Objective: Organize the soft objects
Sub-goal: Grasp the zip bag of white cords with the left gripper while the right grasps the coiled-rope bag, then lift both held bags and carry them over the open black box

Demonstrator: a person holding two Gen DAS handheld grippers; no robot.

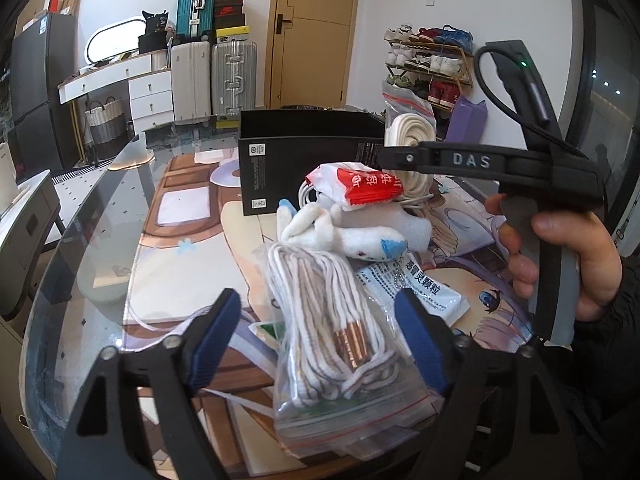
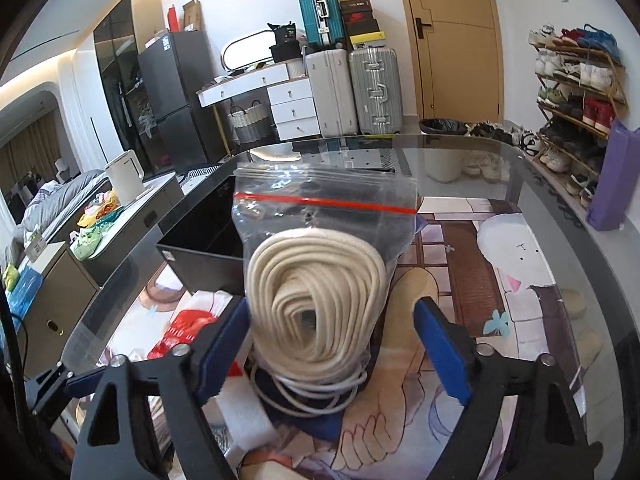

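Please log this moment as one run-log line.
left gripper: open over clear zip bag of white cord | right gripper: open around bagged cream rope coil | black box: behind pile

Bagged cord point(image 1: 340, 332) lies on table point(image 1: 100, 216) between left gripper point(image 1: 320, 340) pads; plush toy point(image 1: 352, 236) behind it, box point(image 1: 304, 160) further back, rope coil point(image 2: 320, 300) right of box.

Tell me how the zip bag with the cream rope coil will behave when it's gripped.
The zip bag is thin film, so it will probably crumple and slide. The cream rope coil inside looks soft, likely squashing rather than resisting. Standing on edge, it may flop over.
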